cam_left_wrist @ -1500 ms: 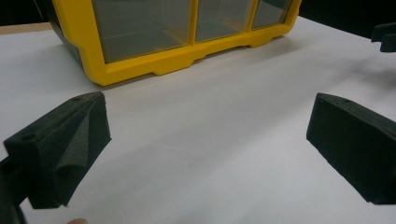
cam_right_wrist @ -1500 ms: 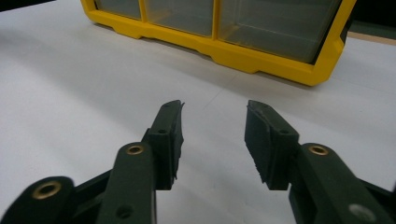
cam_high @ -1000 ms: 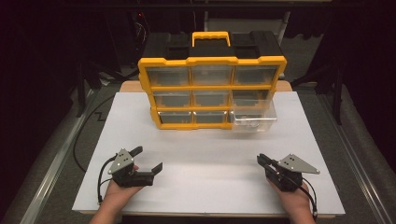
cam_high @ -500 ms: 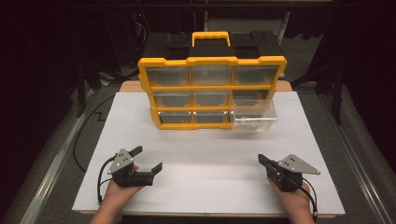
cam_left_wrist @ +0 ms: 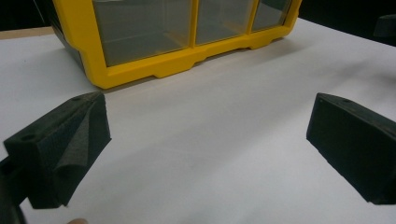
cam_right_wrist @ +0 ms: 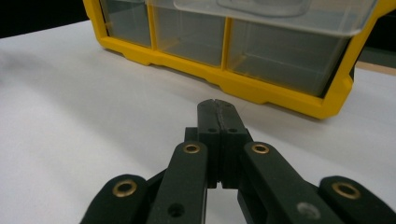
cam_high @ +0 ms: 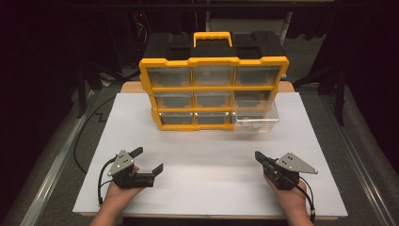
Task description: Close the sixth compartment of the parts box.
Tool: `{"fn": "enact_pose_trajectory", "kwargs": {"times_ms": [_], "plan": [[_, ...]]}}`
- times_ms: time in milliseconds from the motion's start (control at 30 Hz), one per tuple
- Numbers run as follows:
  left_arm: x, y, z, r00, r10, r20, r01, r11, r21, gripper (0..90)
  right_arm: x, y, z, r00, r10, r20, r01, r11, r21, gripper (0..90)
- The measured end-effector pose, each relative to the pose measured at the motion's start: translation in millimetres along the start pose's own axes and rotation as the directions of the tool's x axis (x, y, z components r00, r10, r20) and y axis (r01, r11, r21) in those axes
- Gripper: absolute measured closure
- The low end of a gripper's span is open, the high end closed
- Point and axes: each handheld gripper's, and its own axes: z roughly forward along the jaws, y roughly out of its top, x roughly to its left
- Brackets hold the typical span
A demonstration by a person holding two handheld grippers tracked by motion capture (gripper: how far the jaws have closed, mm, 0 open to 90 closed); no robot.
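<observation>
Our left gripper [cam_high: 149, 159] rests low on the white board [cam_high: 207, 188], jaws spread wide and empty. Ahead stands the yellow organizer [cam_high: 214, 92], its bottom right drawer [cam_high: 255, 120] pulled partway out. Our right gripper [cam_high: 260, 157] has its jaws pressed together on nothing. We judge that the drawer is next: we should meet its front squarely and push straight, bracing the organizer on the left.

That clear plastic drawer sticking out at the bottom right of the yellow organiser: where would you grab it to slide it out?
Probably grip the clear plastic drawer by its front wall, coming from the person's side of the white table. It already juts past the yellow frame of the organiser, so that wall stands free. The open left gripper could take it; the right gripper is shut.
</observation>
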Motion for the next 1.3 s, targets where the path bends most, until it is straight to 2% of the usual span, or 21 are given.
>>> {"fn": "enact_pose_trajectory", "kwargs": {"times_ms": [300,967,1300], "plan": [[0.6,-0.2,-0.2,1.0,0.003,0.002,-0.003,1.0,0.0,0.8,2.2,14.3,3.5,1.0,-0.008,-0.001,0.008,0.999,-0.039,90.0],[0.9,-0.2,-0.6,1.0,0.007,0.003,-0.007,1.0,-0.002,0.8,6.3,45.4,13.0,0.9993,-0.038,-0.004,0.038,0.995,-0.09,90.0],[0.7,-0.1,-1.2,1.0,0.004,0.004,-0.004,1.0,-0.006,0.8,6.0,59.0,11.9,0.9989,-0.045,0.014,0.046,0.993,-0.111,90.0]]}}
